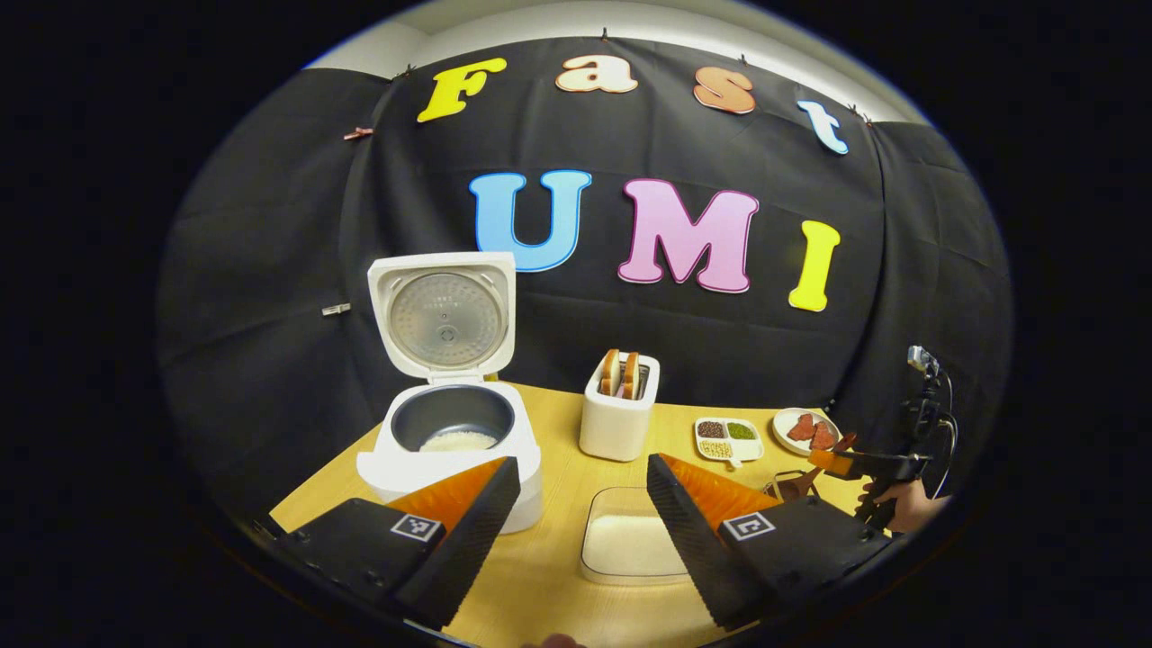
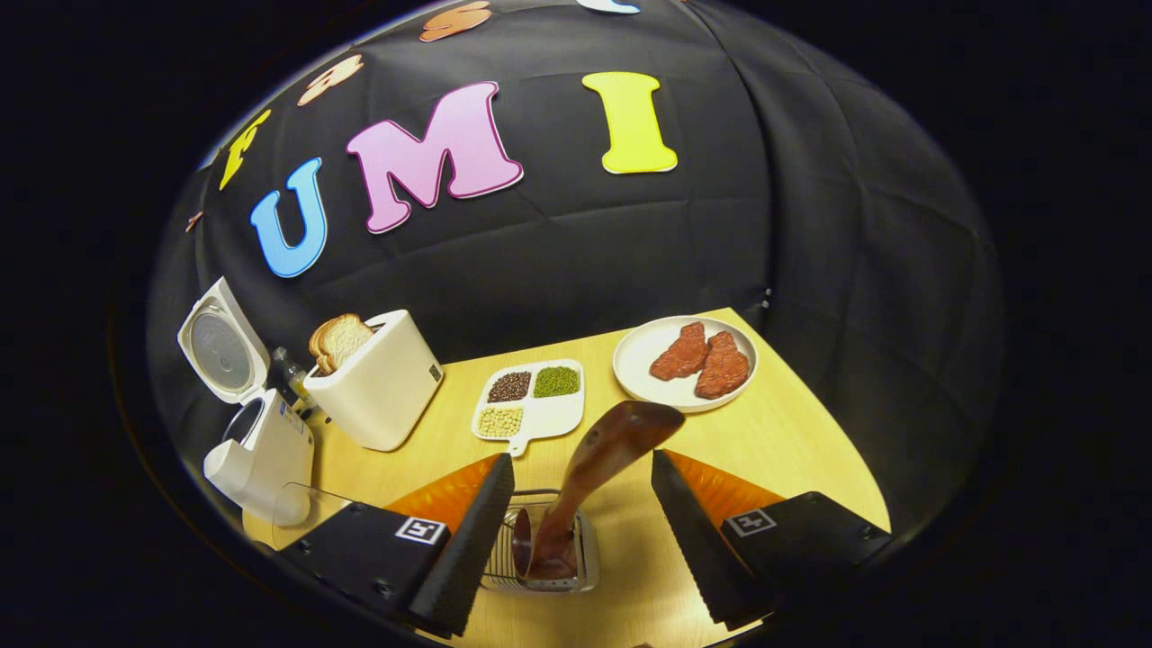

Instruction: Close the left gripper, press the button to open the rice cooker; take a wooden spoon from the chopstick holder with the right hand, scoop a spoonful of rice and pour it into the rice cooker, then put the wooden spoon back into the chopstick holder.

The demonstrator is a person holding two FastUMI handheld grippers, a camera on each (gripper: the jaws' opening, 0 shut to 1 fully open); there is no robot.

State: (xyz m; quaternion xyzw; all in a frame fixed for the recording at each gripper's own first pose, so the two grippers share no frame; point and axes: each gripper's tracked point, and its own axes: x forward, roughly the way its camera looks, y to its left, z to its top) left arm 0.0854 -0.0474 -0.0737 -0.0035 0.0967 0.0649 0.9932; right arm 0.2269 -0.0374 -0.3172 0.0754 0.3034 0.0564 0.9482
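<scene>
Surface (image 1: 549,576): a pale wooden top on which everything is carried.
Rice cooker (image 1: 450,450): seen at 10 o'clock in the left gripper view, lid raised upright, a thin layer of rice lying in the dark inner pot.
Toaster (image 2: 382,382): set at 9 o'clock in the right gripper view, bread slices standing in its slots.
Rice container (image 1: 630,540): a clear box of white rice, placed just beside the cooker, between the fingers of the left hand-held gripper.
Plate (image 2: 634,373): found at 1 o'clock, two reddish pieces lying on it.
Divided dish (image 2: 549,418): three sorts of beans are held in it, between toaster and plate.
Chopstick holder (image 2: 585,553): a wire basket at 6 o'clock.
Wooden spoon (image 2: 603,450): stood in the holder, bowl up, tilted toward 1 o'clock.
Left hand-held gripper (image 1: 583,490): jaws spread wide, nothing held.
Right hand-held gripper (image 2: 582,490): jaws apart on either side of the spoon, not touching it.
</scene>
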